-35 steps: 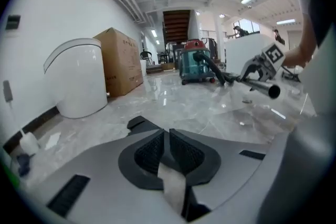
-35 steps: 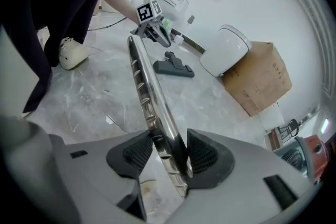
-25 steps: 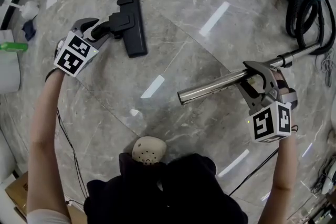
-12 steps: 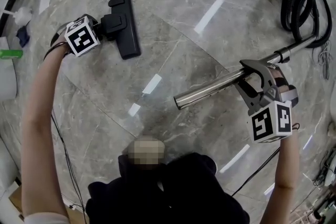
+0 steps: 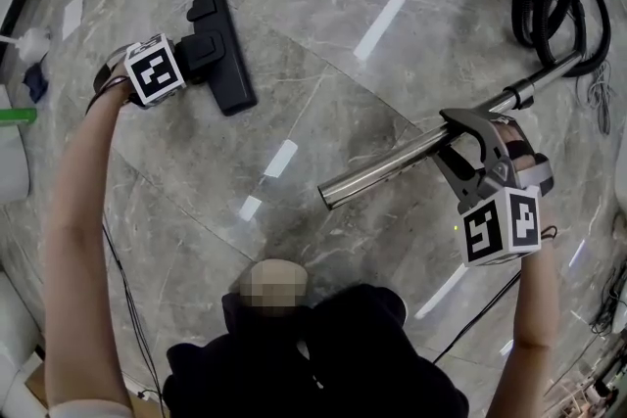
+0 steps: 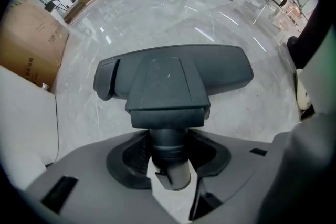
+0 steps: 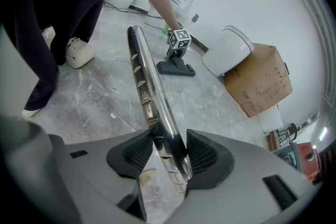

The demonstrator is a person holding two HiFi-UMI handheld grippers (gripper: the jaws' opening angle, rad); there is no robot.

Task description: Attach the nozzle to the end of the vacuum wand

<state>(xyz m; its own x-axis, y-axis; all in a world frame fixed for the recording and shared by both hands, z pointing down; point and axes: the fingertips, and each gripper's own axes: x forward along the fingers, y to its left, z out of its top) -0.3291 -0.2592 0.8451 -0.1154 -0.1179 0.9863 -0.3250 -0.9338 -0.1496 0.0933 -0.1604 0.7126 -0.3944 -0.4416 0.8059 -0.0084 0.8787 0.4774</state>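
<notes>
Pick-up step: the left gripper [image 6: 169, 157], its jaws just closing, pinches the neck of the nozzle [image 5: 223, 54] lying on the floor [image 5: 323, 64] (well apart from the wand). The right gripper [image 7: 164, 153] clamps the wand [image 5: 392, 166] in mid-air. The next move calls for lifting the nozzle and lining its neck up with the wand's open end.

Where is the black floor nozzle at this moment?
In the head view the nozzle lies on the floor at upper left, its neck between the jaws of the left tool, which have just been closing on it, apart from the wand.
</notes>
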